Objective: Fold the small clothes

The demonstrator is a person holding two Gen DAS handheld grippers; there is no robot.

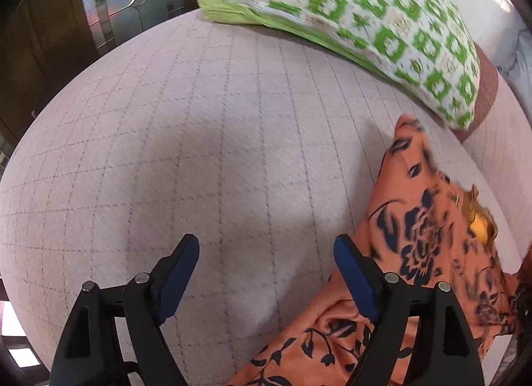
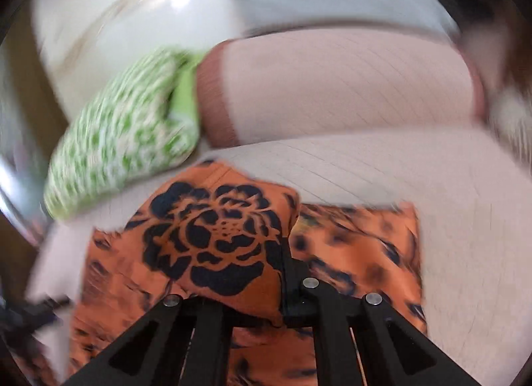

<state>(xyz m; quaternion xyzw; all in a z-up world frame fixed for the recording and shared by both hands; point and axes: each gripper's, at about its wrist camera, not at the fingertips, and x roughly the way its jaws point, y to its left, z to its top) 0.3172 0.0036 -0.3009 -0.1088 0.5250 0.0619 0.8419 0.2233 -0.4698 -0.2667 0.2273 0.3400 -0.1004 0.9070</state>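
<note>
I see the bed (image 1: 199,139) filling most of both views, its pale quilted cover bare in the middle. A green-and-white patterned pillow (image 1: 349,16) lies at the far edge, with a pinkish bolster (image 2: 332,86) just beside it. The orange garment (image 1: 429,219) with dark flowers lies toward the near right corner of the bed. My right gripper (image 2: 282,266) is closed on a raised fold of that garment, the cloth draped over its fingers. My left gripper (image 1: 266,269) hangs above the bare cover with jaws wide apart, holding nothing, its right finger (image 1: 355,279) over the garment's edge.
</note>
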